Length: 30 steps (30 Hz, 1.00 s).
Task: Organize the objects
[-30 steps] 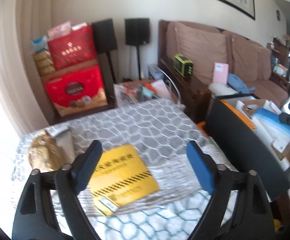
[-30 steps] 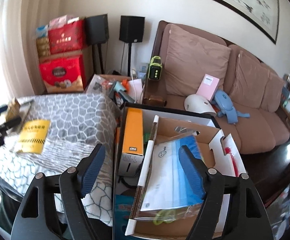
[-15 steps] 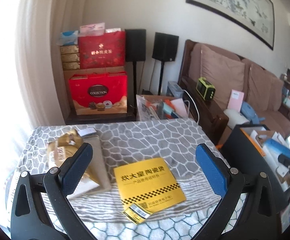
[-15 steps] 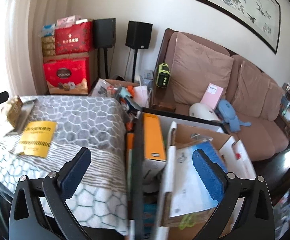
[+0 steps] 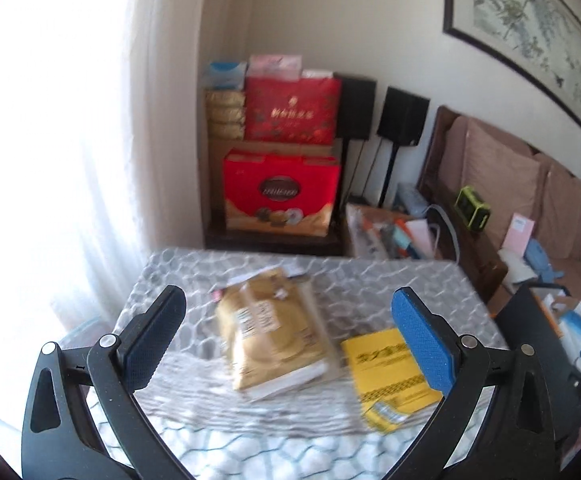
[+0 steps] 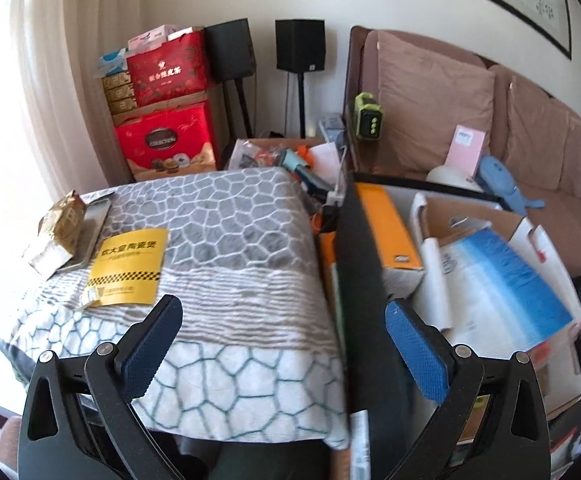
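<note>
Swung from the yellow booklet point(image 5: 392, 372) to the gold packet point(image 5: 274, 328) at twelve o'clock, our left claw point(image 5: 288, 336), jaws just spread and empty like the right claw point(image 6: 284, 346), must next close on it.

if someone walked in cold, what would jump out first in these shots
Probably the bright yellow booklet lying flat on the grey patterned tablecloth, with a gold snack bag just beside it. Next, the stack of red gift boxes against the far wall by the curtain. To the right of the table, a black box crammed with an orange carton and a blue and white pack also pulls the eye.
</note>
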Available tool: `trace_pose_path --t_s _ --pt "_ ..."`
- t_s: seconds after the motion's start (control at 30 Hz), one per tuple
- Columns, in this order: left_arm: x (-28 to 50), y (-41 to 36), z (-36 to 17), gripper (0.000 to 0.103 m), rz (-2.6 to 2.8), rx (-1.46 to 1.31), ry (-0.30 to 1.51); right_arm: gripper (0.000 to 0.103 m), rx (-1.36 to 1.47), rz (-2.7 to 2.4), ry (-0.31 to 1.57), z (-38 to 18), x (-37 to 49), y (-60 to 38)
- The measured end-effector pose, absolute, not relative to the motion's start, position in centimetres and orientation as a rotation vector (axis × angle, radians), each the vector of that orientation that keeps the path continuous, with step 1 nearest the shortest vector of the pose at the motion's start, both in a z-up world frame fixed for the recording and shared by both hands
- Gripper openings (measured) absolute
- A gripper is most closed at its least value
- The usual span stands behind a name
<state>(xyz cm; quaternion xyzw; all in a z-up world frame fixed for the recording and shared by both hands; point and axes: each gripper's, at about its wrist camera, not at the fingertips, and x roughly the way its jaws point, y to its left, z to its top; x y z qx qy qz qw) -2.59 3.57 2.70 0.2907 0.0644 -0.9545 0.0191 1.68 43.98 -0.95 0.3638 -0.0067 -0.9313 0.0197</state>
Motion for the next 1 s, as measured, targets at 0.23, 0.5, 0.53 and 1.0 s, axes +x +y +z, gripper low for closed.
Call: trace_pose_path --t_s 0.23,0.5,0.53,1.0 --pt "-2.8 1.0 -0.7 0.103 -2.918 1.029 0.209 0.103 1.177 -2.733 -0.019 -2.5 -0.3 38.3" --pt "-3.5 5.9 -5.0 0.103 -3.12 1.368 0.173 0.1 1.35 -2.525 -0.245 -7.3 -5.1 35.0" --pt "-3.4 6.9 -5.5 0.102 -3.151 1.396 0.125 0.099 1.348 -2.514 -0.221 -7.7 -5.6 34.4" --pt "-6.3 12.9 -11.5 0.053 -3.064 1.7 0.159 0.045 1.363 -2.387 -0.247 -9.7 -10.1 33.2"
